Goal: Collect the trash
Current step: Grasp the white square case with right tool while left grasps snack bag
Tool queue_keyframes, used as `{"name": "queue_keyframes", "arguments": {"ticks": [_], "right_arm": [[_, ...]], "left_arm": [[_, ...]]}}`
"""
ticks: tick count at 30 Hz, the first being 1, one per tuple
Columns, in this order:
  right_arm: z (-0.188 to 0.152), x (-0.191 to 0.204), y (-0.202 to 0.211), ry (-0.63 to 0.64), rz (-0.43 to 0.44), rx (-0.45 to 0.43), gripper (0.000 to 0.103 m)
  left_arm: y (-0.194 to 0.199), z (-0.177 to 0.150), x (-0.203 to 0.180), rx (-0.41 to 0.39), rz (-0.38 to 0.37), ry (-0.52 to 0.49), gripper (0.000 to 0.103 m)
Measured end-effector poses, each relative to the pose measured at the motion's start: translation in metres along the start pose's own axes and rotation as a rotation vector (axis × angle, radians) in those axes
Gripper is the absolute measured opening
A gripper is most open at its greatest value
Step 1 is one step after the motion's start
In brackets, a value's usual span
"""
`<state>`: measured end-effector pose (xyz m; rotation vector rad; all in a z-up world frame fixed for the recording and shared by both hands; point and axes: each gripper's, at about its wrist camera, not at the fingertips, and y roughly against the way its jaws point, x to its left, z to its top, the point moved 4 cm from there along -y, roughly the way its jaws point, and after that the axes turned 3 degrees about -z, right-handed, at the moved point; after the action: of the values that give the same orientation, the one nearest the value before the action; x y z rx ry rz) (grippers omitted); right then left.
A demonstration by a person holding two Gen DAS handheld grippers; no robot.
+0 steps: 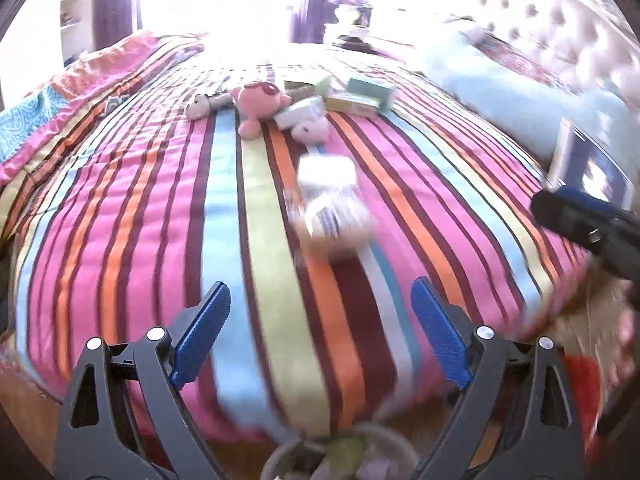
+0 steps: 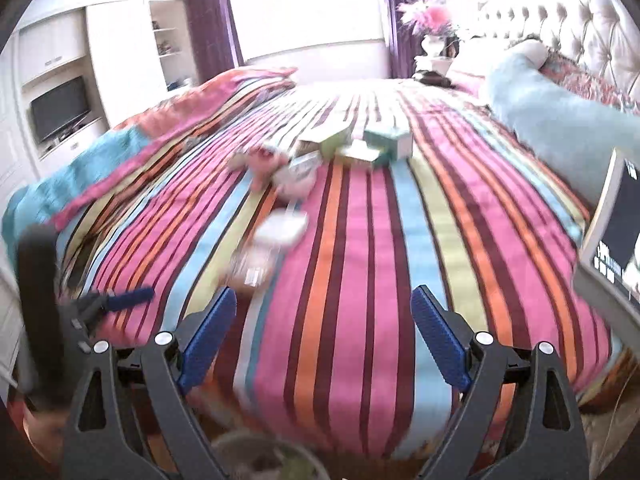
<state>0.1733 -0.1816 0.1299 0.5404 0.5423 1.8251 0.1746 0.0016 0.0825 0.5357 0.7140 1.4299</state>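
Both claws empty and spread wide. Left gripper (image 1: 320, 312) has nothing between its blue pads, same for the right gripper (image 2: 324, 316). Both point down at the striped bedspread (image 1: 132, 208) from the near edge.

Nearest trash: a clear plastic bottle (image 1: 332, 200) lying on its side mid-bed, ahead of the left gripper and well short of contact. Beyond it, a cluster near the far middle: pink plush toy (image 1: 260, 104), a small pale plush (image 1: 202, 106) beside it, another pinkish one (image 1: 310, 130), and a pile of cartons (image 1: 362, 96). A bin rim (image 2: 264, 456) shows at the bottom edge, below the grippers.

Risks:
- Bottle is round and light; a jaw nudging it on soft bedding would likely roll it away.
- Toys touch the cartons, so a wide grab could take a toy as trash.
- Frames are motion-blurred, so aim is uncertain.

Count: one bottle, three plush toys, roughly four cartons (blur, can't be sure), one bin.
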Motion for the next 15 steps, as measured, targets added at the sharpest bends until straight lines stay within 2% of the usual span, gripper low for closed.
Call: {"name": "queue_keyframes", "arguments": {"ticks": [2, 4, 6, 8, 11, 13, 15], "right_arm": [[0.018, -0.005, -0.018, -0.013, -0.025, 0.013, 0.085], [0.032, -0.003, -0.037, -0.016, 0.018, 0.05, 0.085], [0.042, 0.007, -0.067, 0.0, 0.055, 0.115, 0.084], [0.043, 0.018, -0.088, 0.028, 0.034, 0.173, 0.086], [0.043, 0.035, -0.126, 0.061, 0.051, 0.265, 0.086], [0.046, 0.037, -0.138, 0.06, 0.022, 0.259, 0.086], [0.048, 0.036, -0.145, 0.042, 0.034, 0.275, 0.086]], "left_arm": [[-0.017, 0.012, 0.002, 0.013, 0.024, 0.004, 0.089], [-0.033, 0.02, 0.004, 0.028, 0.041, 0.01, 0.089], [-0.045, 0.024, 0.005, 0.044, 0.025, 0.015, 0.089], [-0.056, 0.028, 0.01, 0.056, 0.003, 0.057, 0.09], [-0.065, 0.03, 0.011, 0.055, -0.018, 0.09, 0.09], [-0.071, 0.029, 0.013, 0.049, -0.033, 0.114, 0.09], [-0.077, 0.03, 0.011, 0.047, -0.025, 0.098, 0.09]]}}
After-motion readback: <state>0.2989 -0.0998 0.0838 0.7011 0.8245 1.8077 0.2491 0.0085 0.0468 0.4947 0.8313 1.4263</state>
